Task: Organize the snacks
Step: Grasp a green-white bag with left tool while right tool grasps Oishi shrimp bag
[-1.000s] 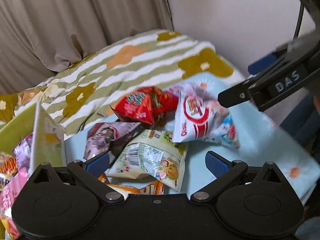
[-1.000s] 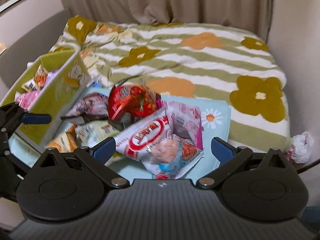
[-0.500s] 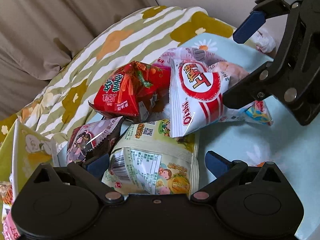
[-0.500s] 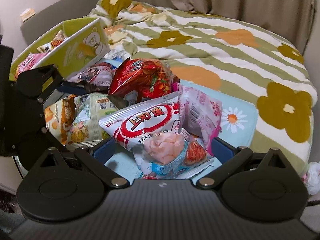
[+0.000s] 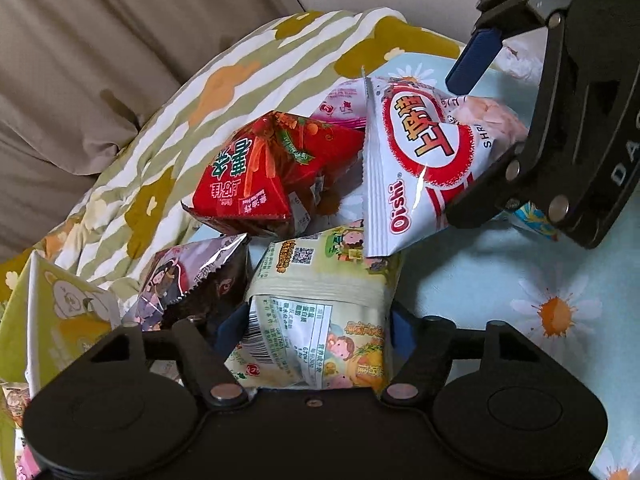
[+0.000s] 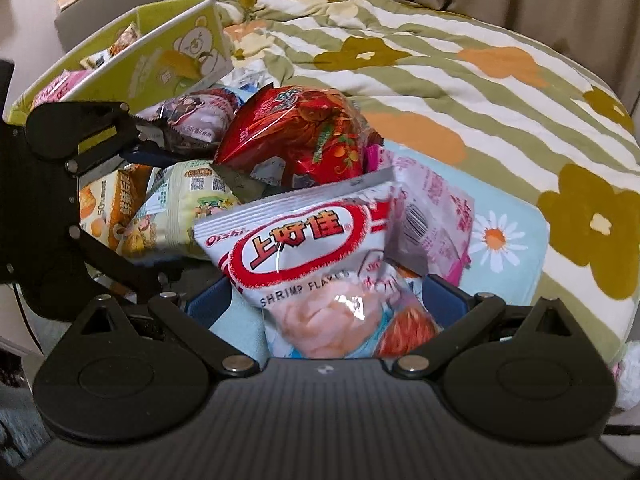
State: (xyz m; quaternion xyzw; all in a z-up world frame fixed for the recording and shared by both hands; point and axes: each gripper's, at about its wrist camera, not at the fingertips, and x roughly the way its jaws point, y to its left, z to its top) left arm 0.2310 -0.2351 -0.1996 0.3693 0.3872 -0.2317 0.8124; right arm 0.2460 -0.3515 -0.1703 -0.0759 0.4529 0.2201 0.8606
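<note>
A pile of snack bags lies on a light blue daisy cloth (image 5: 480, 280). My left gripper (image 5: 316, 320) has its blue pads against both sides of a pale green snack bag (image 5: 320, 304), closing on it. My right gripper (image 6: 326, 300) is open around the lower half of a white and red Oishi shrimp bag (image 6: 312, 248), which also shows in the left wrist view (image 5: 416, 160). A red bag (image 5: 264, 176), a purple and brown bag (image 5: 188, 276), a pink bag (image 6: 436, 204) and an orange bag (image 6: 108, 208) lie in the pile.
A green bear-print box (image 6: 160, 56) holding several snacks stands at the left of the pile. A striped flower-print blanket (image 6: 440, 60) covers the bed behind. Curtains (image 5: 100, 40) hang at the back. Crumpled tissue (image 6: 628, 372) lies at the right edge.
Both grippers have moved down and forward into the pile. The left jaws have narrowed onto the pale green bag. The right jaws now straddle the Oishi bag.
</note>
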